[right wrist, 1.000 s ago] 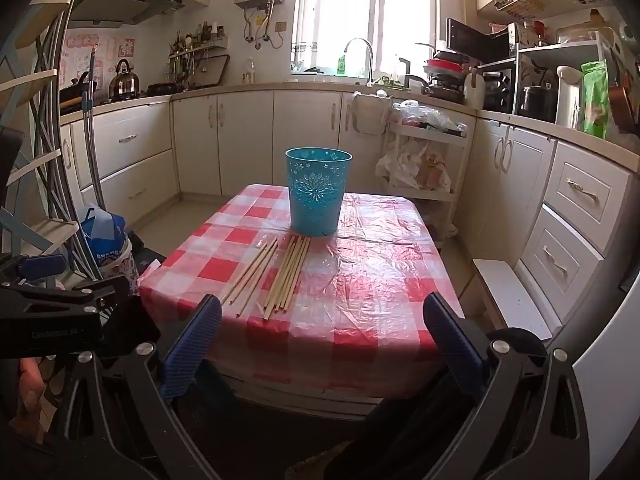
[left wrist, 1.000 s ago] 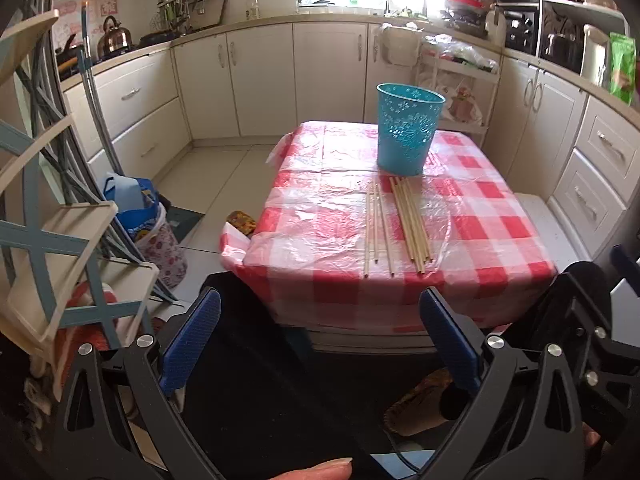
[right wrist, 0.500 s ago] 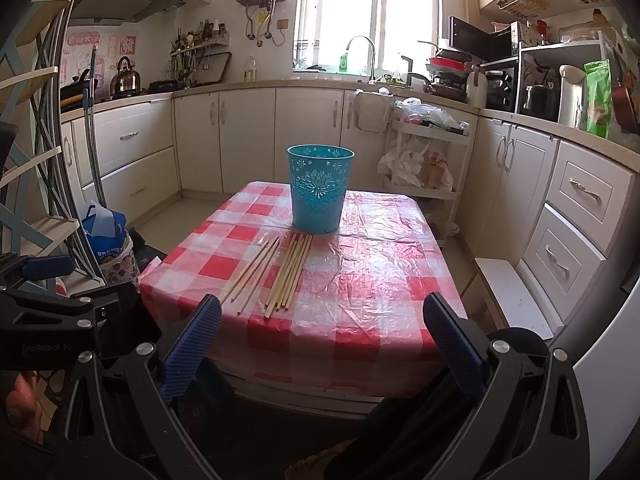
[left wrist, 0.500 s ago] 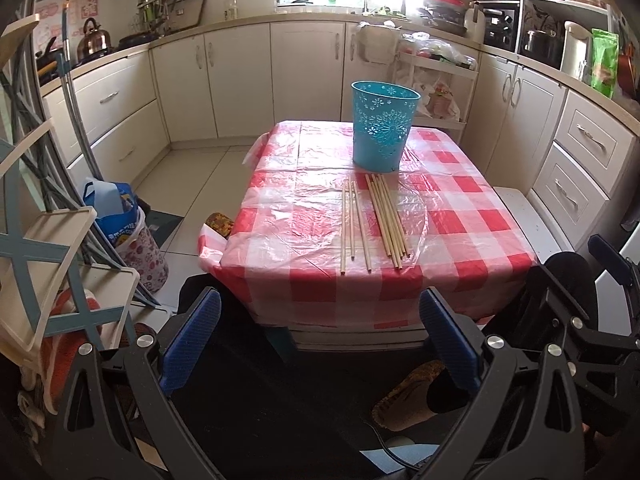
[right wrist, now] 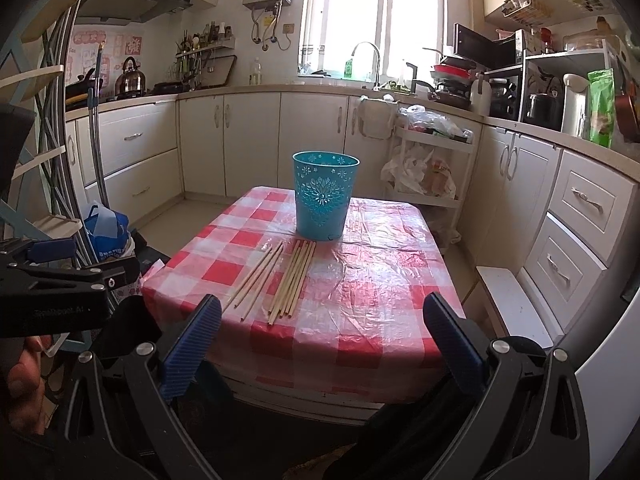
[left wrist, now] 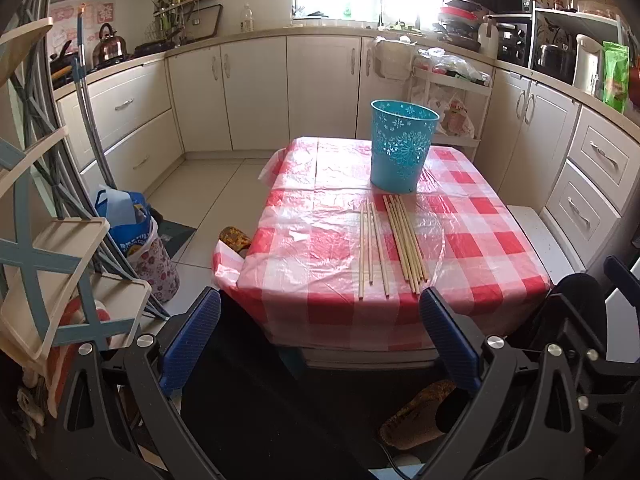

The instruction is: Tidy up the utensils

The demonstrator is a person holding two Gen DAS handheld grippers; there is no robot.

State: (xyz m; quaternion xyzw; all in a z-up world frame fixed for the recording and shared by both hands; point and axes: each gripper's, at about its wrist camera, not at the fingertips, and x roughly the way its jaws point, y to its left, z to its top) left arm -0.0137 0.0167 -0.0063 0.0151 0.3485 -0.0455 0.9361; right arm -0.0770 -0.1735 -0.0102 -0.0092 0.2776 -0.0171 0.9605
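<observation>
Several wooden chopsticks (left wrist: 390, 242) lie in two loose groups on the red-checked tablecloth (left wrist: 472, 240), just in front of a blue perforated bin (left wrist: 401, 145) standing upright. The right wrist view shows the same chopsticks (right wrist: 280, 280) and bin (right wrist: 324, 194). My left gripper (left wrist: 320, 340) hangs open, short of the table's near edge, with nothing between its blue pads. My right gripper (right wrist: 320, 344) is likewise open and empty, held off the near edge. The left gripper's body (right wrist: 60, 292) shows at the left of the right wrist view.
White kitchen cabinets (left wrist: 320, 92) line the back and right walls. A folding rack (left wrist: 44, 248) and a blue bag (left wrist: 128, 220) stand at the left. A white step (right wrist: 516, 304) sits right of the table. A slipper (left wrist: 420, 416) lies on the floor below.
Both views have closed in a little on the table. The left wrist view has swung so the table sits further left and lower. Both grippers stay open and empty.
</observation>
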